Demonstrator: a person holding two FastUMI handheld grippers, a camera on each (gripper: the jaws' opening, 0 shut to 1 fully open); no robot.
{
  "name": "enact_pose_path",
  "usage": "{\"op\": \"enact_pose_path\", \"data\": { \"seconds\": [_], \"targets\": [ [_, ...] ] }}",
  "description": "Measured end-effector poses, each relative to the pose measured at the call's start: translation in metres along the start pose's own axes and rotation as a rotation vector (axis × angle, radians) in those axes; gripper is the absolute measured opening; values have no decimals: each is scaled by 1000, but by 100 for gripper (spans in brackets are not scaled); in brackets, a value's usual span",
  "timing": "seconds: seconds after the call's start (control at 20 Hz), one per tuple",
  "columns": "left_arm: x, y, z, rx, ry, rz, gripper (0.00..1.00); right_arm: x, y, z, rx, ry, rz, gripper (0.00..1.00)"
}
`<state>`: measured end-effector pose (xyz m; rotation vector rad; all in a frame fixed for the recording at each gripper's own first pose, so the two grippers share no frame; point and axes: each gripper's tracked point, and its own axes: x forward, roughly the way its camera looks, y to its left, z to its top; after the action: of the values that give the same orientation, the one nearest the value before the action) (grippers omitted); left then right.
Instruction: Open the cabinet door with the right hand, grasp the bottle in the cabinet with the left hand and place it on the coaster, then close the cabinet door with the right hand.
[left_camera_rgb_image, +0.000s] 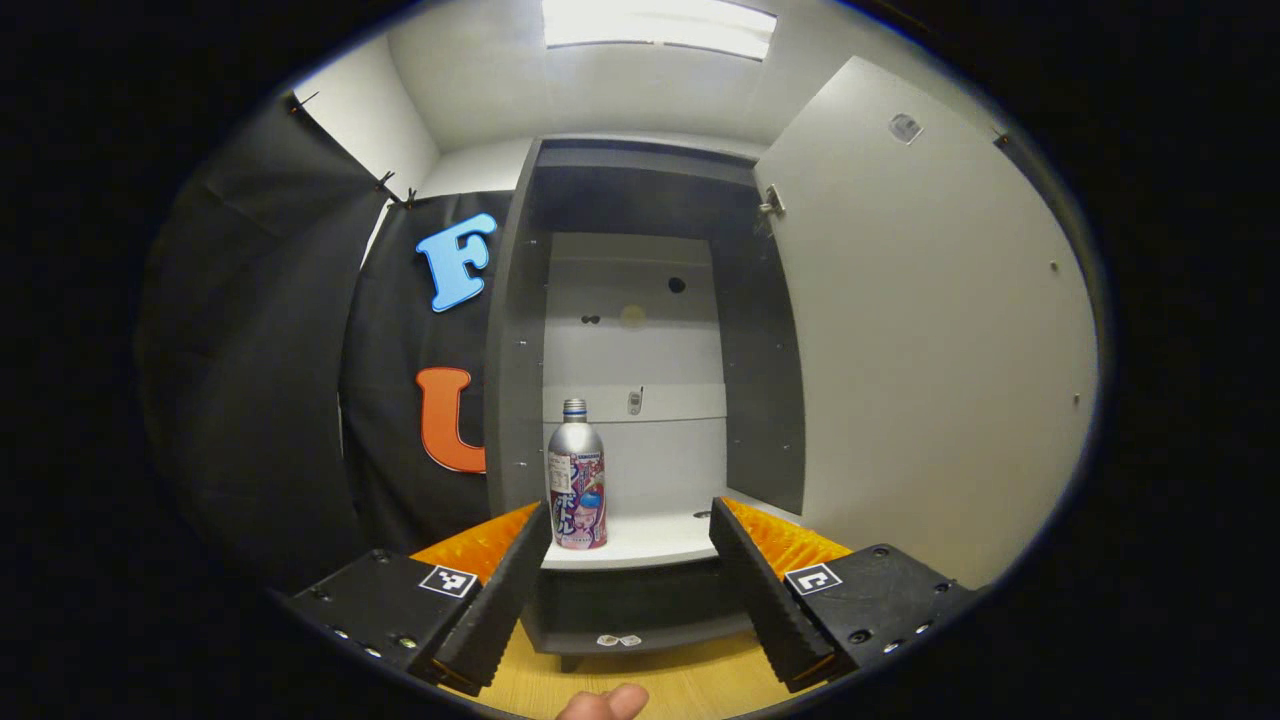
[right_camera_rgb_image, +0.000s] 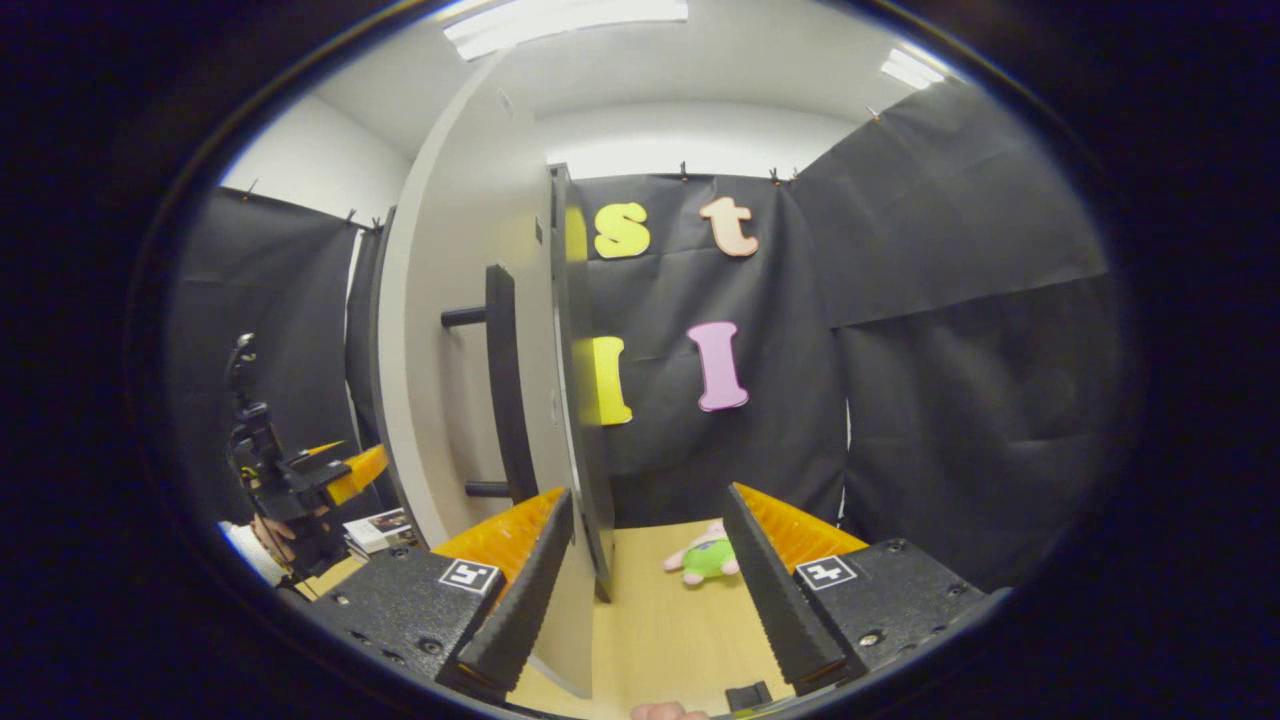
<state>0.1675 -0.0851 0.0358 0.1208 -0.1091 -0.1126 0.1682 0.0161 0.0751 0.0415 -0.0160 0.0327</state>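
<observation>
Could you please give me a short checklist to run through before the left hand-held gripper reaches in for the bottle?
1. Door swung open: ok.
2. Bottle upright on the shelf: ok.
3. Left hand-held gripper open, wider than the bottle: ok.
4. Bottle centred between its fingers: not ok, it stands near the left finger.
5. Right hand-held gripper open, door edge between its fingers: ok.
6. Coaster free: cannot tell.

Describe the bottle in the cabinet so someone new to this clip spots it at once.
Find the tall dark-grey cabinet, its door swung open to the right. On its white shelf, toward the left wall, stands the bottle: upright, silver metal, with a ribbed cap and a bright pink-and-blue printed label. Nothing else stands on that shelf.
</observation>
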Motion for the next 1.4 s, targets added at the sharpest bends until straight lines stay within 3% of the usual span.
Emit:
{"op": "enact_pose_path", "data": {
  "seconds": [0.25,0.3,0.35,0.65,0.7,0.9,1.05,1.4],
  "targets": [
    [89,28,-30,10,35,60,96,0,-4,1,-3,1,-32,93],
    [104,33,-34,18,36,72,96,1,-8,0,-3,5,-42,88],
    [116,37,-39,23,41,82,96,2,-13,0,-6,9,-55,93],
    [165,49,-46,17,50,110,96,2,-25,-1,-13,22,-104,88],
    [167,50,-46,20,47,114,94,3,-26,-1,-15,22,-108,93],
    [169,53,-42,31,28,141,95,4,-25,0,-22,21,-106,93],
    [166,55,-41,39,32,147,78,6,-22,1,-21,18,-96,93],
    [131,50,-25,11,30,112,75,8,-14,3,-10,-5,-73,93]
  ]
}}
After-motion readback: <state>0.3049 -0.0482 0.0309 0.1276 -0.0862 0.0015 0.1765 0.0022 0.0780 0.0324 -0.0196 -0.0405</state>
